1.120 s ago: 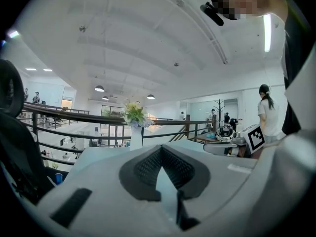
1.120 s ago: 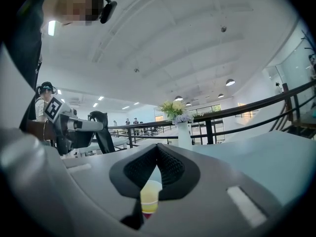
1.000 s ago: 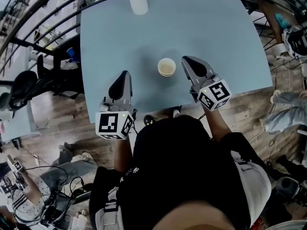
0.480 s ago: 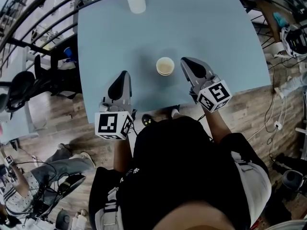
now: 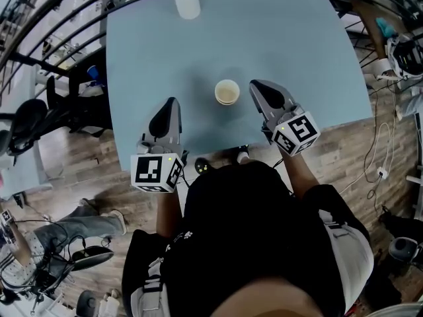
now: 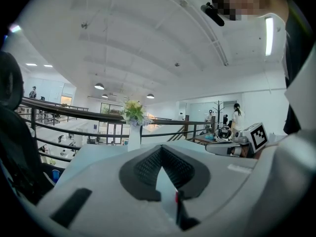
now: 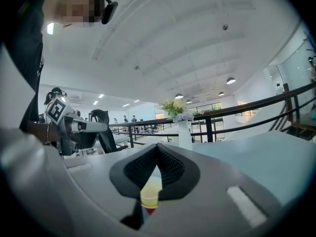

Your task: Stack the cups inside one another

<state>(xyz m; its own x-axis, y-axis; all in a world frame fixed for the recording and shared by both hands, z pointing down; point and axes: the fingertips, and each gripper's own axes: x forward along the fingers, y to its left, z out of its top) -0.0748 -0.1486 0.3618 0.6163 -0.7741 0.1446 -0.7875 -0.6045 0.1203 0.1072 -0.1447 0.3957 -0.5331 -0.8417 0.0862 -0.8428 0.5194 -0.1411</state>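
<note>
One pale paper cup stands upright on the light blue table, between my two grippers; whether more cups are nested in it I cannot tell. My left gripper rests to the cup's lower left, apart from it, jaws shut and empty. My right gripper lies just right of the cup, also shut with nothing gripped. In the right gripper view the cup, yellow with a red base, shows through the notch below the meeting pads. The left gripper view shows only its closed pads and bare table.
A white vase with flowers stands at the table's far edge, also seen as the vase and the vase. A dark railing runs behind and left of the table. Wooden floor with cables and chairs surrounds it.
Neither gripper nor the cup has moved. Only people and things on the floor at the picture's edges have shifted.
</note>
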